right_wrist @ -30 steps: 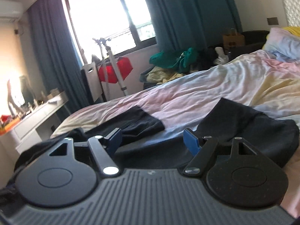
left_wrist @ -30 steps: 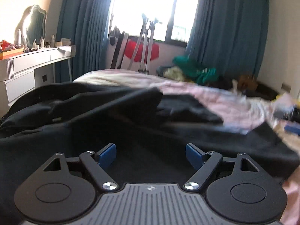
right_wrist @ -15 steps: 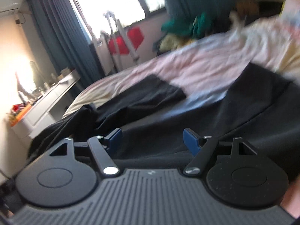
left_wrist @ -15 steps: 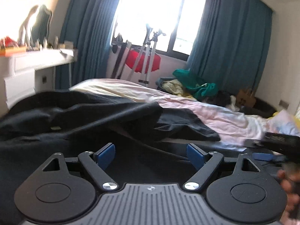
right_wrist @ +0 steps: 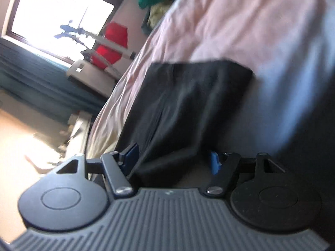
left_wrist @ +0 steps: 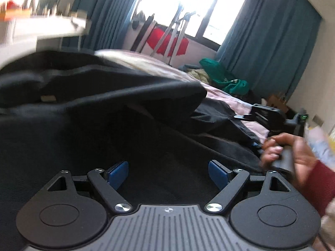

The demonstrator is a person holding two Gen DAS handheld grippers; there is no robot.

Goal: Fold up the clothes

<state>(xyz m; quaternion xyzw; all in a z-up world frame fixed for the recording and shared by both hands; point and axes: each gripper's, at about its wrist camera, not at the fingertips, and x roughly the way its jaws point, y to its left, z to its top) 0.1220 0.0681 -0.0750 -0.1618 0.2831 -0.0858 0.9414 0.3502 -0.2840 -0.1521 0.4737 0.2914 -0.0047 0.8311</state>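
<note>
A black garment (left_wrist: 104,121) lies crumpled across the pink bedsheet (left_wrist: 146,64). My left gripper (left_wrist: 168,174) is open just above the black cloth, with nothing between its blue pads. In the left wrist view the right gripper (left_wrist: 270,117) shows at the right, held in a hand in a red sleeve, at the garment's right edge. In the right wrist view my right gripper (right_wrist: 173,156) is open, rolled to the side, with a black sleeve or leg (right_wrist: 188,100) of the garment lying between its fingers on the sheet (right_wrist: 230,21).
A white dresser (left_wrist: 41,29) stands at the left. A drying rack with a red item (left_wrist: 167,39) stands under the window. A pile of green clothes (left_wrist: 222,77) lies by the blue curtains. A cardboard box (left_wrist: 276,102) sits at the far right.
Both grippers have dropped closer to the black garment. The right gripper has rolled sideways and moved in over a black flap. The hand with the right gripper has come into the left view.
</note>
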